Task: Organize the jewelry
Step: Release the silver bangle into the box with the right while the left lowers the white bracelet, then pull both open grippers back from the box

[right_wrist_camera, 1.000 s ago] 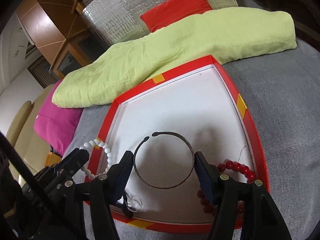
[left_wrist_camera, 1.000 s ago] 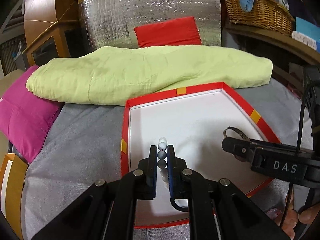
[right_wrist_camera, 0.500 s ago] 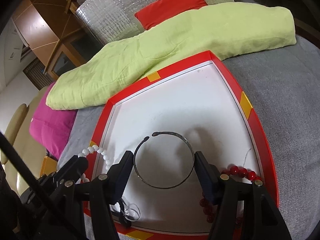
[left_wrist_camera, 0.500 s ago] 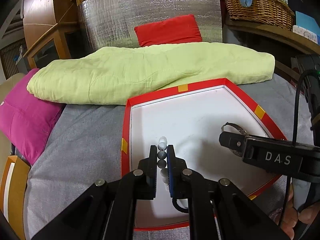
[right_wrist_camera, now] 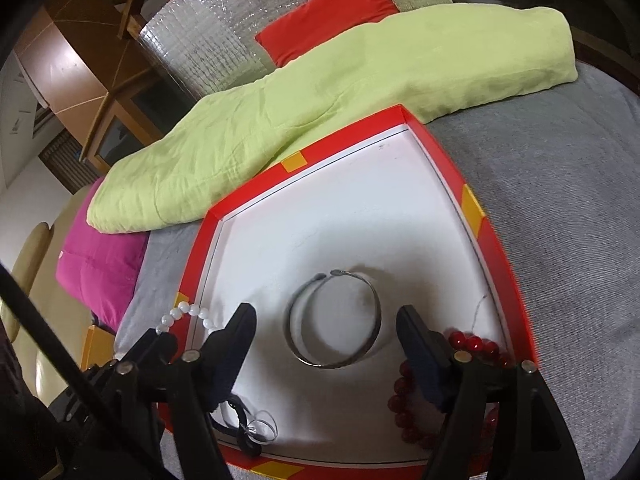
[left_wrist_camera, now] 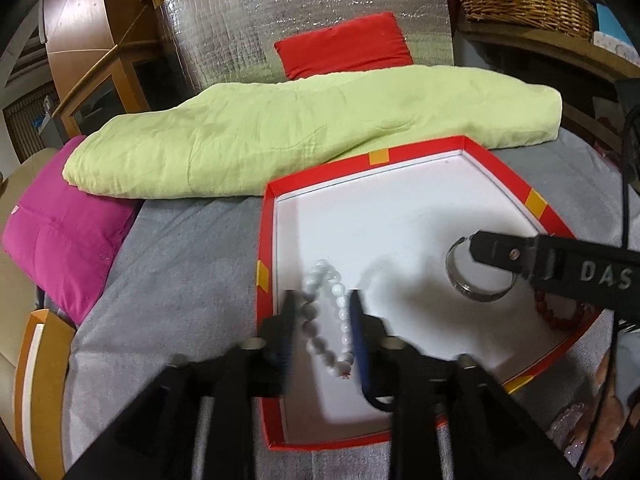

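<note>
Both grippers are letting go: left gripper (left_wrist_camera: 322, 312) opening off the white bead bracelet (left_wrist_camera: 328, 320), right gripper (right_wrist_camera: 326, 330) widening around the silver bangle (right_wrist_camera: 334, 320) (already in the red tray (right_wrist_camera: 472, 208)); next, withdraw cleanly.

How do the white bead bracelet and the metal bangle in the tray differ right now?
The white bead bracelet is a loose string of round beads; the metal bangle is one rigid band with a gap. The bracelet sits between the opening left gripper near the tray's left wall; the bangle lies flat between the opening right gripper, untouched. Both are inside the red tray.

Soft indoor light, fisheye-warped, motion-blurred
</note>
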A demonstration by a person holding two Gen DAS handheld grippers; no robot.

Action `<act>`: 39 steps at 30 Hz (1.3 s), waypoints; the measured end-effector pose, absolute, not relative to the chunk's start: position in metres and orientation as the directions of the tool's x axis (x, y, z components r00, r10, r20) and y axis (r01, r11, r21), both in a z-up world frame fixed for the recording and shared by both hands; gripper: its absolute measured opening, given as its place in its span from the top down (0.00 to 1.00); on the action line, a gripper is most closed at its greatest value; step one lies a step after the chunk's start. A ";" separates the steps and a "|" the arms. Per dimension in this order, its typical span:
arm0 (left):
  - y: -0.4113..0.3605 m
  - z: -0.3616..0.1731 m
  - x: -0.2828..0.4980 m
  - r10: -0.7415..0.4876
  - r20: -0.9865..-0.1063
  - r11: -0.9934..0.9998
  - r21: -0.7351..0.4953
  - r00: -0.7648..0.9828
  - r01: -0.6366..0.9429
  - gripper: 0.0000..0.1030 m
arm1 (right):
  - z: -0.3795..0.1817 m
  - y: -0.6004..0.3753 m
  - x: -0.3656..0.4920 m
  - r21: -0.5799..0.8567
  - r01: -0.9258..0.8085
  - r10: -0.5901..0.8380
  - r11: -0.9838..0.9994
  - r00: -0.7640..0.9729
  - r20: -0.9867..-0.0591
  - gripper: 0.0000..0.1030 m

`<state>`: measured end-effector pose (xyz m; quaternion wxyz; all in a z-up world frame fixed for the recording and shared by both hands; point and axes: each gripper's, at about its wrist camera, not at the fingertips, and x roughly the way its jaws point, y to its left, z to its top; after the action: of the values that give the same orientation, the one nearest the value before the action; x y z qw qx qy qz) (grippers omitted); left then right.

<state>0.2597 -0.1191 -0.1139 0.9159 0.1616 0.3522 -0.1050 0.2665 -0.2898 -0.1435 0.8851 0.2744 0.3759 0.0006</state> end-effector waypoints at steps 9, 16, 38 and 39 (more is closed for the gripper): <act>-0.099 -0.059 0.235 -0.057 -0.603 0.953 0.205 0.796 0.223 0.31 | -0.111 -0.293 0.237 0.463 0.169 0.179 0.870 0.767 -0.616 0.26; -0.057 -0.003 0.212 -0.038 -0.483 0.986 0.124 0.875 0.111 0.25 | -0.086 -0.288 0.205 0.419 0.127 0.163 0.899 0.791 -0.590 0.25; -0.019 0.018 0.194 0.028 -0.425 0.988 0.151 0.905 0.040 0.25 | -0.066 -0.244 0.189 0.383 0.028 0.205 0.923 0.807 -0.555 0.25; -0.019 0.018 0.195 0.027 -0.425 0.988 0.150 0.905 0.041 0.25 | -0.066 -0.243 0.189 0.383 0.028 0.206 0.923 0.806 -0.554 0.25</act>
<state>0.1947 -0.0187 0.0179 0.9728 0.0779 0.2181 -0.0035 0.1893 -0.2429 -0.0656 0.9312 0.1898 0.3074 0.0478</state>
